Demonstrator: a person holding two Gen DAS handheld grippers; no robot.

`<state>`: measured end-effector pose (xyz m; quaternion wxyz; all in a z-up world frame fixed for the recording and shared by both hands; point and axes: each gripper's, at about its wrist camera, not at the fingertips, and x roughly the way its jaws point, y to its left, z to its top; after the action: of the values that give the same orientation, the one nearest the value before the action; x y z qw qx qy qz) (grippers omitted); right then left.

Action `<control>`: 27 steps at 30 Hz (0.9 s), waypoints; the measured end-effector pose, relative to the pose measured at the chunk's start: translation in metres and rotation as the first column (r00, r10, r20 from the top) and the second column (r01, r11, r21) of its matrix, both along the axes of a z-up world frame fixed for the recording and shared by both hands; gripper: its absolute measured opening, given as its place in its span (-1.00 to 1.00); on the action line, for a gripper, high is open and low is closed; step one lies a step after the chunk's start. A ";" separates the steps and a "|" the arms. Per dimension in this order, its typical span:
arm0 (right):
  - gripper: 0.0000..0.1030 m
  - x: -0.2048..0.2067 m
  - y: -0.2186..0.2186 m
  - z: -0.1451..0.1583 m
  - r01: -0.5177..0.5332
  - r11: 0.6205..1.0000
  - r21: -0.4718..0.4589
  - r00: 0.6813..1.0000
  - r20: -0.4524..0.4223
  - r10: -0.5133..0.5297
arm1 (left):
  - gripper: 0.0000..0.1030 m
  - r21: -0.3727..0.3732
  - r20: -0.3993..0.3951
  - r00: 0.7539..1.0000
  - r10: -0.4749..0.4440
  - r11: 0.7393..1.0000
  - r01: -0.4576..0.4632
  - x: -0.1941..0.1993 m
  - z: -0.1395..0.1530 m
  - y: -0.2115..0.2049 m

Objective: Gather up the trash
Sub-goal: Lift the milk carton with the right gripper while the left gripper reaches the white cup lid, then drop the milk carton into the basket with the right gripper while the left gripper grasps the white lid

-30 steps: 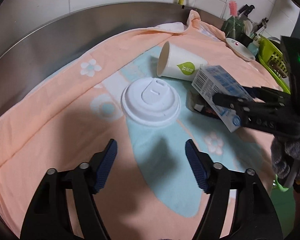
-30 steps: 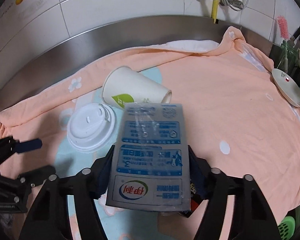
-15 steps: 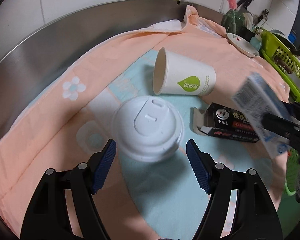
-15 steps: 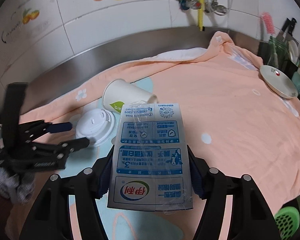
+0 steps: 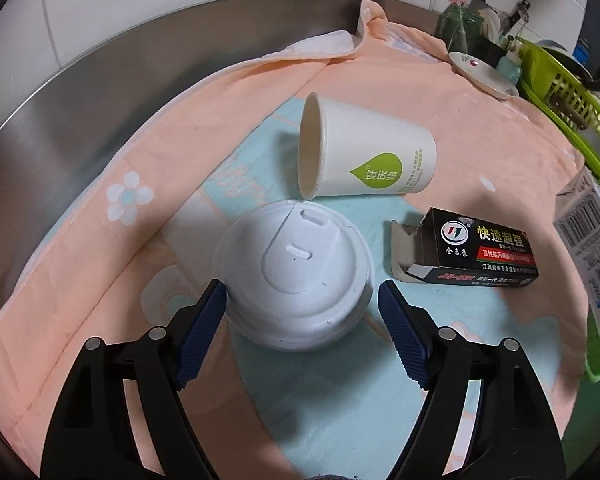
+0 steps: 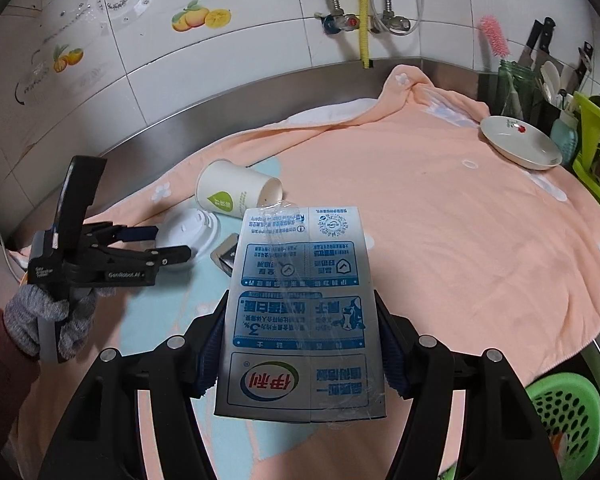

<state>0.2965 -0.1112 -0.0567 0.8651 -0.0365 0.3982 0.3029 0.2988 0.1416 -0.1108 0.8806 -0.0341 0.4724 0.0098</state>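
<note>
The white cup lid [image 5: 296, 276] lay on the peach towel [image 5: 100, 248], between the widening jaws of the left hand-held gripper [image 5: 302, 308] (pads not pressing it). Right of the lid, the right hand-held gripper [image 6: 300, 344] clenched a milk carton [image 6: 300, 312].

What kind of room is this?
Most likely a home kitchen: tiled wall with water taps, knives beside a green dish rack, and a steel counter under a towel.
</note>
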 end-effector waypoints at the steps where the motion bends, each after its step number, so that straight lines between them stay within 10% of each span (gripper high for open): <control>1: 0.20 -0.002 -0.003 0.000 0.005 1.000 0.002 1.000 0.002 -0.005 | 0.50 0.007 -0.002 1.000 -0.005 1.000 0.005 0.002 -0.001 -0.001; 27: 0.20 -0.053 -0.105 0.002 0.177 0.984 0.019 0.984 0.015 -0.177 | 0.46 0.040 0.040 0.999 0.021 0.999 -0.023 -0.004 0.000 -0.002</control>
<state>0.2432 -0.2163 -0.0550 0.8921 0.0041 0.3901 0.2279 0.2953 0.1394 -0.1105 0.8901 -0.0216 0.4543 0.0285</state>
